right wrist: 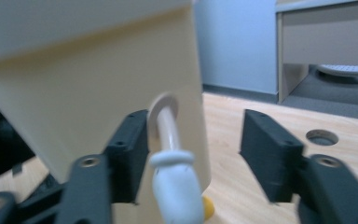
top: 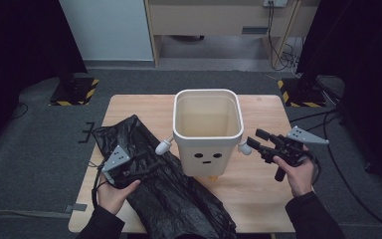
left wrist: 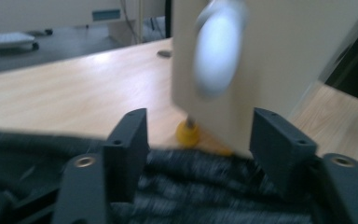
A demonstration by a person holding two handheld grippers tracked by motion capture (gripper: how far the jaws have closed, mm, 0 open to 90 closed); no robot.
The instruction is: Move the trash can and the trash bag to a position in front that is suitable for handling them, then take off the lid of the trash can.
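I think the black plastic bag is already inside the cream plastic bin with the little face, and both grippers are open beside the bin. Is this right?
Not quite. The black plastic bag is not inside the cream plastic bin with the little face; it lies on the wooden table beside the bin, whose inside is bare in the high view. The rest holds: the left gripper and the right gripper are open beside it.

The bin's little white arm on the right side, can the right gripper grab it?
Probably yes. The right gripper has open jaws, and in its own view the white arm of the bin already pokes between them, close to one pad. Nothing blocks it.
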